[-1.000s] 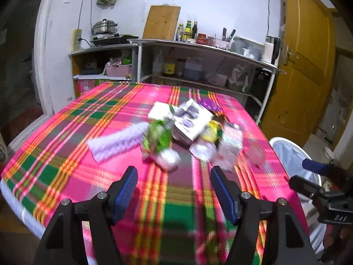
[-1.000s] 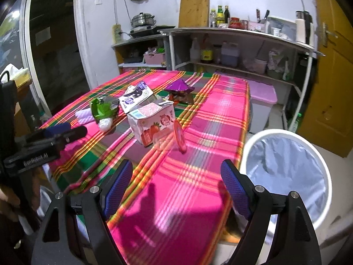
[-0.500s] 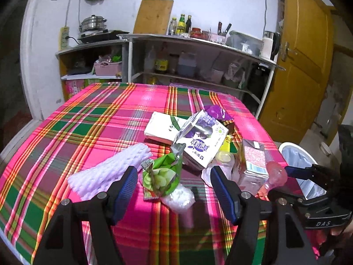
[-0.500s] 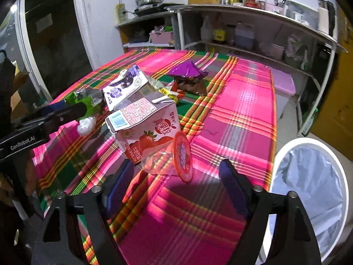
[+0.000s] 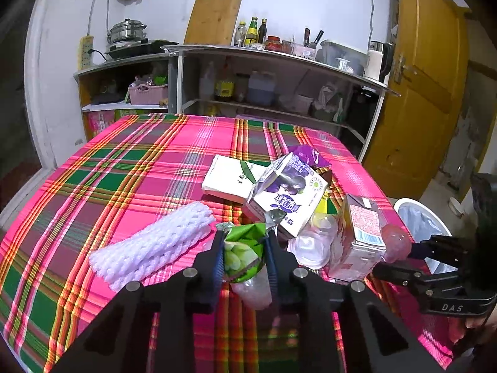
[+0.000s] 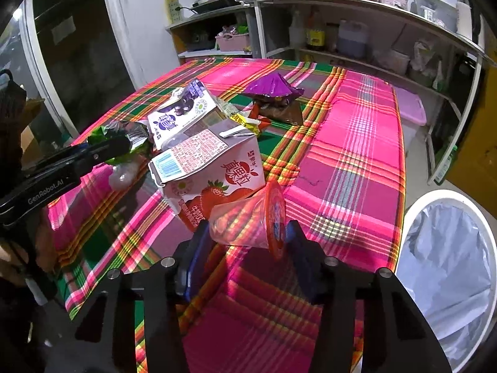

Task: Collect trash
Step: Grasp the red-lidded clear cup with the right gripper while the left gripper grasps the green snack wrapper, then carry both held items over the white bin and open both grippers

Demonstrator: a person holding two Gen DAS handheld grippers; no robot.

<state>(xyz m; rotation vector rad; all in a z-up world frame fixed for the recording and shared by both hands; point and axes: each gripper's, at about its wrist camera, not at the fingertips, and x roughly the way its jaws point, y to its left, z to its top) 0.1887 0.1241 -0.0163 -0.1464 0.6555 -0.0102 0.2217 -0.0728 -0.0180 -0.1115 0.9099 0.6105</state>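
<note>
My left gripper [image 5: 243, 258] has its jaws closing, and the pads press both sides of a crumpled green snack wrapper [image 5: 242, 248] on the plaid tablecloth [image 5: 139, 168]. A clear plastic lump lies just under the wrapper. My right gripper [image 6: 247, 242] is also closing, with a clear plastic cup with a red lid [image 6: 248, 220] lying sideways between its pads, lid against the right pad. Right behind the cup stands a strawberry milk carton [image 6: 217, 168]. The left wrist view shows the right gripper [image 5: 394, 259] at the carton's right side.
A purple-print carton [image 5: 289, 199], a white box [image 5: 226, 177], a white foam net sleeve [image 5: 155, 245] and a purple wrapper [image 6: 273, 87] lie on the table. A white bin with a liner [image 6: 447, 267] stands off the table's right edge. Shelves line the back wall.
Both grippers have moved forward to the trash pile and narrowed their jaws: the left around the green wrapper, the right around the plastic cup.
</note>
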